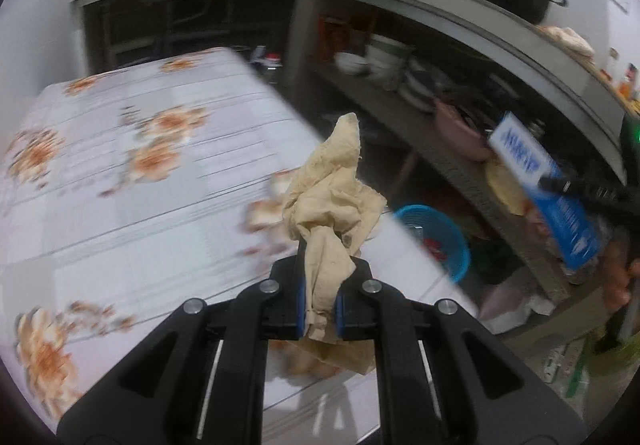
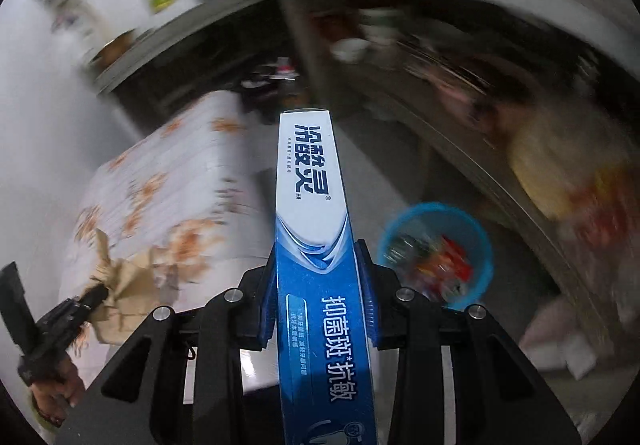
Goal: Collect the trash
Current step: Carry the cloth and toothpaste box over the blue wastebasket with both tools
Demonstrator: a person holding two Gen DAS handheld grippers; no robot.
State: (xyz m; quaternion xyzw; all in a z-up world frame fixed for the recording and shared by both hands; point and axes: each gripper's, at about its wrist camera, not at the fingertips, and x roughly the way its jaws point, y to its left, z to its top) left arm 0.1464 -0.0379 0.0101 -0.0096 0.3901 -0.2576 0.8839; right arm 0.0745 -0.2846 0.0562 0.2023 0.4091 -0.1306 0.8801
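Left wrist view: the left gripper [image 1: 320, 277] clamps a crumpled tissue [image 1: 328, 201] at centre frame, above a floral table [image 1: 120, 173]. The right gripper [image 2: 320, 281] pinches a blue box [image 2: 310, 189]; a blue basket [image 2: 436, 253] sits lower right.

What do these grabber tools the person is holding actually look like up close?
Each is matte black plastic. The left gripper and right gripper have two flat black fingers lined with ribbed blue pads, driven by angled black link arms joined with round silver pins. Thin silver rods run along the body. No sleeves show.
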